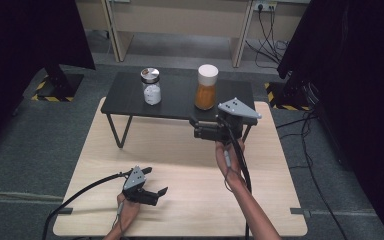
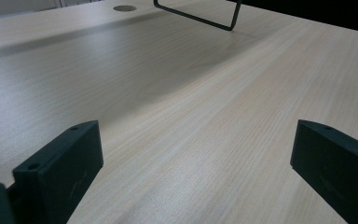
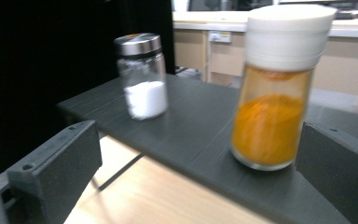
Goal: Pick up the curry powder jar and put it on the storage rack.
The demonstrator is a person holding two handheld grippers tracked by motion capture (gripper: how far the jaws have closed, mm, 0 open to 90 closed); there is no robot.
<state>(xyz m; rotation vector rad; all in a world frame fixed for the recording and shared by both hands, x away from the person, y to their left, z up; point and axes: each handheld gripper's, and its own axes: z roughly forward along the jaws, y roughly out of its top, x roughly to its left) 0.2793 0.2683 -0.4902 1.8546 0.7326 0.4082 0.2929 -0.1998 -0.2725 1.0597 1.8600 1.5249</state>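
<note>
Two jars stand on a low black shelf (image 1: 180, 97): a glass jar of white powder with a metal lid (image 1: 151, 87) at the left, and a jar of orange powder with a white cap (image 1: 206, 87) at the right. My right gripper (image 1: 196, 127) hovers just in front of the shelf, below the orange jar, open. In the right gripper view the orange jar (image 3: 275, 93) stands ahead near the right jaw, the white-powder jar (image 3: 143, 77) farther left, and nothing lies between the jaws of my right gripper (image 3: 199, 140). My left gripper (image 1: 156, 181) rests open near the table's front edge, (image 2: 198, 135) over bare wood.
The shelf stands on wire legs (image 2: 200, 18) at the far side of the light wooden table (image 1: 180, 165). A cable hole (image 2: 124, 8) lies in the tabletop. Dark curtains flank both sides; a desk and wall cables (image 1: 270, 30) stand behind.
</note>
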